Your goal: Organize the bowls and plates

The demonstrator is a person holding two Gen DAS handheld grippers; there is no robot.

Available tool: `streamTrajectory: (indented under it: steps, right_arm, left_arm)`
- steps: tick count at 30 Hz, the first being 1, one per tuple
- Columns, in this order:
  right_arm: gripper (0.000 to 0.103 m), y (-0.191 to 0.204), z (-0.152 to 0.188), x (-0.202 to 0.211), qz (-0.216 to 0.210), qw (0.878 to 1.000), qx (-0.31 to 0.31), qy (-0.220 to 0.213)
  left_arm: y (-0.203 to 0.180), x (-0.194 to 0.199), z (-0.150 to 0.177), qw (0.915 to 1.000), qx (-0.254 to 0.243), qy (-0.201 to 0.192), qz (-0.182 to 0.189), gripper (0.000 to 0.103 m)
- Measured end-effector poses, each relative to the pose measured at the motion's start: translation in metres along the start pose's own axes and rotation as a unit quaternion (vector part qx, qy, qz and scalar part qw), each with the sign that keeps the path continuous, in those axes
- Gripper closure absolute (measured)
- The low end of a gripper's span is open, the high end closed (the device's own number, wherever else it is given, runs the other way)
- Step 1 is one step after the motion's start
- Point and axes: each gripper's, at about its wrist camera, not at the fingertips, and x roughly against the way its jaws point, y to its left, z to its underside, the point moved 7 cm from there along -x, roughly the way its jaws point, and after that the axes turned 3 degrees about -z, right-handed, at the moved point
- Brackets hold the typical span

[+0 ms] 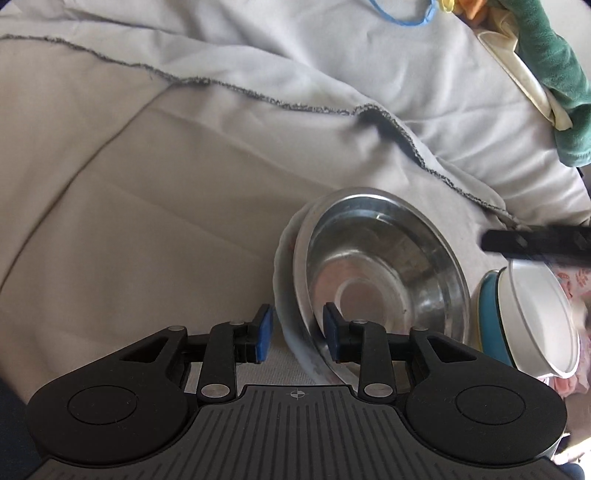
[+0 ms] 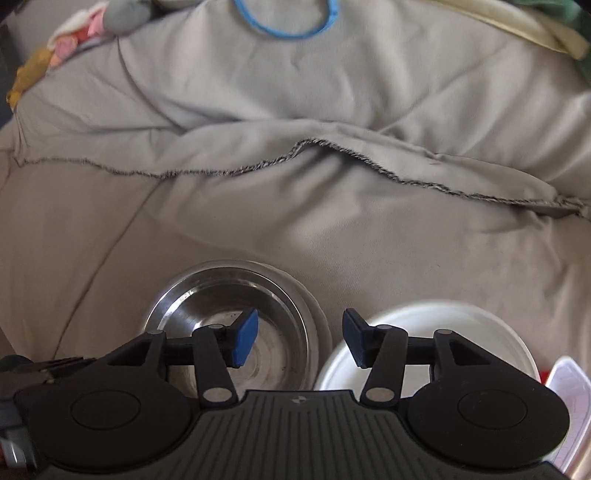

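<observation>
1. Left wrist view: grey sheet (image 1: 155,192) covers the surface, and a folded blanket (image 1: 295,59) with a dark stitched edge lies across the far side.
2. Left gripper (image 1: 297,338) has its jaws apart, one blue pad on each side of the near rim of the steel bowl (image 1: 388,280); whether the pads touch the rim cannot be told.
3. The steel bowl sits inside a white plate (image 1: 286,266), both tilted toward the camera's left.
4. Just right of them stands a white bowl (image 1: 539,314), nested in a blue bowl (image 1: 491,306).
5. A black finger of the other gripper crosses above the white bowl at the right edge.
6. Right wrist view: steel bowl (image 2: 207,302) lies left of centre on the sheet (image 2: 332,229).
7. Right gripper (image 2: 300,338) hovers with its jaws wide apart and nothing between them, over the gap between the two bowls.
8. White bowl (image 2: 461,317) sits to the right, beside the steel one.
9. A blue loop (image 2: 288,26) lies on the blanket far back.
</observation>
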Motion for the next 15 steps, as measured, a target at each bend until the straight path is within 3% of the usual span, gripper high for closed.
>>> streamTrajectory:
  steps: [3,8,11,15]
  right_arm:
    - [0.052,0.005,-0.015,-0.02,0.013,1.0,0.007,0.009]
    - [0.051,0.001,-0.026,-0.031,-0.018,1.0,0.0,0.015]
    - [0.049,-0.003,-0.026,-0.039,-0.024,0.999,0.013,0.043]
    - [0.049,0.0,-0.021,-0.042,-0.009,0.999,0.017,0.05]
  left_arm:
    - [-0.001,-0.002,0.0,1.0,-0.002,0.005,0.0,0.066]
    - [0.001,0.001,0.0,0.9994,0.019,0.029,0.009,0.067]
    - [0.004,0.001,0.001,0.998,0.054,0.033,0.002,0.067]
    - [0.002,0.0,-0.004,0.999,0.032,0.02,-0.024,0.061]
